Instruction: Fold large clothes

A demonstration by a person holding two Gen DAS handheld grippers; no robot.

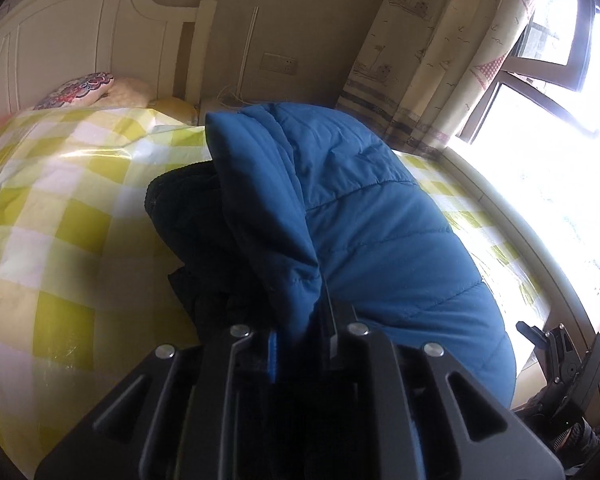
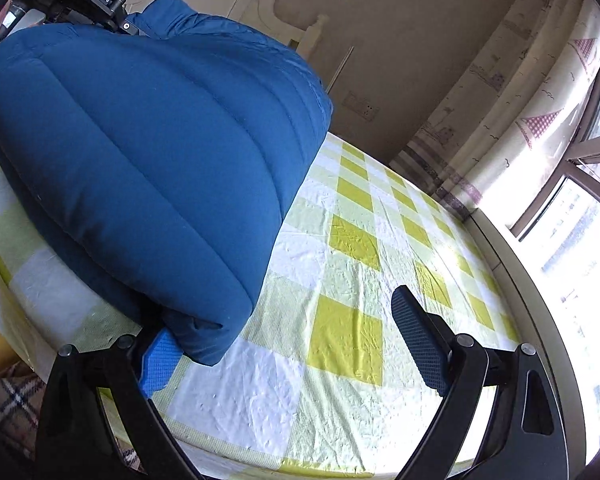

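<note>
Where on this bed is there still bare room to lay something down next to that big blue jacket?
Bare checked bedspread lies between the blue jacket and the window-side bed edge, under the open right gripper. More lies between jacket and pillows. The middle is crowded: the left gripper holds the jacket there.

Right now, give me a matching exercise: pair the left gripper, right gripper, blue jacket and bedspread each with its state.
Things:
1. left gripper
2. right gripper
3. blue jacket
4. bedspread

States:
A. yellow and white checks, spread flat
B. jaws wide apart, gripping nothing
C. puffy, folded over, one edge lifted
D. jaws closed on blue fabric

Pairs: 1-D, 2-B, 3-C, 4-A
</note>
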